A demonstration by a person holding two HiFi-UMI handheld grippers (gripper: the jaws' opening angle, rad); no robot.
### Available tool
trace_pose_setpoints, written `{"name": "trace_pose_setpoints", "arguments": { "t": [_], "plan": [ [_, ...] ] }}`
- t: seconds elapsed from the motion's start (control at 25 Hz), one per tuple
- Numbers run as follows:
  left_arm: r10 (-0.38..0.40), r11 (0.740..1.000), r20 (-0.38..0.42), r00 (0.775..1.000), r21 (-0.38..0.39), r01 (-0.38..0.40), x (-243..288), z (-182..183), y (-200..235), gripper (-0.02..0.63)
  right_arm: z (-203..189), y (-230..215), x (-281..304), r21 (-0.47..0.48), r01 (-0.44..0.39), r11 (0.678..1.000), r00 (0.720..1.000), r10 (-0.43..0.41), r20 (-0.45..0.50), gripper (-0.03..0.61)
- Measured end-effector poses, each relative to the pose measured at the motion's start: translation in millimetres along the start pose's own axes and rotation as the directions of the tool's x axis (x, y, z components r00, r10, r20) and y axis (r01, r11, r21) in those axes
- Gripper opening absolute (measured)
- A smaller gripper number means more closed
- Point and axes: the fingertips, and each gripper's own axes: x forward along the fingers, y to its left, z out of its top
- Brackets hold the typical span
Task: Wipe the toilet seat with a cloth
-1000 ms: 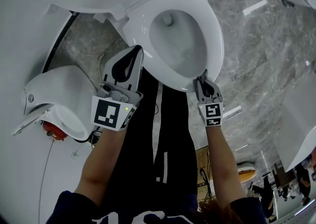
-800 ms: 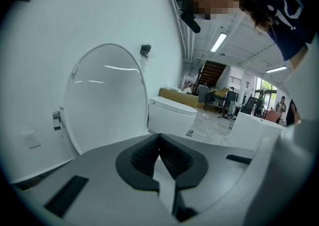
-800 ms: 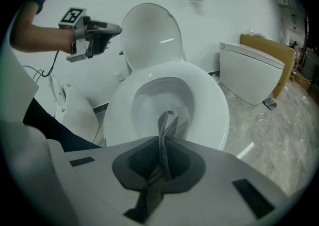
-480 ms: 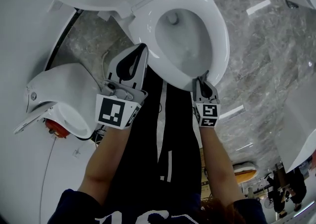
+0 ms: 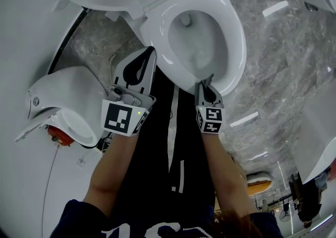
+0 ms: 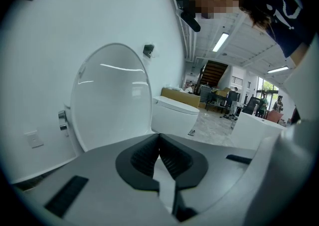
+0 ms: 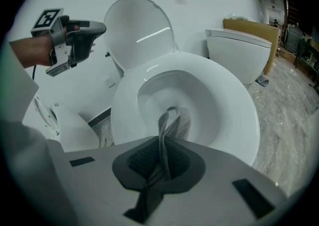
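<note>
The cloth [image 7: 167, 131] is pinched in the right gripper [image 7: 162, 159], whose jaws are clamped tight on it. A narrow grey twist of cloth stands up past the tips and the rest trails back under the gripper. This gripper [image 5: 209, 85] sits at the front edge of the toilet seat [image 5: 233, 42], with its tips at or just over the rim. I cannot tell whether the cloth is touching the seat.

Little fabric shows beyond the jaws, so the main risk is probably that the hard tips rub the seat [image 7: 234, 120] while the cloth only flicks along beside them. That could leave the surface unwiped or scuffed. Dragging round the ring could also tug the cloth out of the pinch, since only a thin fold is held. The free end points inward from the seat, over the bowl [image 7: 204, 95], so a low pass may dip it into the bowl.

The left gripper [image 5: 143, 63] is off the seat's left side, apart from it, with its jaws together on nothing. It should not interfere unless the wipe swings round that way. Behind the seat, the lid [image 7: 137, 30] stands raised and seems to be out of the way.
</note>
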Motion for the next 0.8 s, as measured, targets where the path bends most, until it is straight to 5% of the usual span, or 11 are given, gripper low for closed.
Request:
{"name": "trace_pose_setpoints", "arguments": {
  "t": [0.32, 0.8],
  "plan": [
    [0.021, 1.0, 0.003, 1.0, -0.01, -0.021, -6.6, -1.2, 12.5, 0.009, 8.7, 17.9, 11.0, 0.085, 0.024, 0.996, 1.0, -0.026, 0.018, 0.026],
    [0.063, 0.998, 0.007, 0.998, -0.026, -0.063, -22.8, -4.8, 41.3, 0.009, 34.9, 62.6, 37.2, -0.07, -0.043, 0.997, 0.999, 0.044, 0.019, 0.026]
  ]
}}
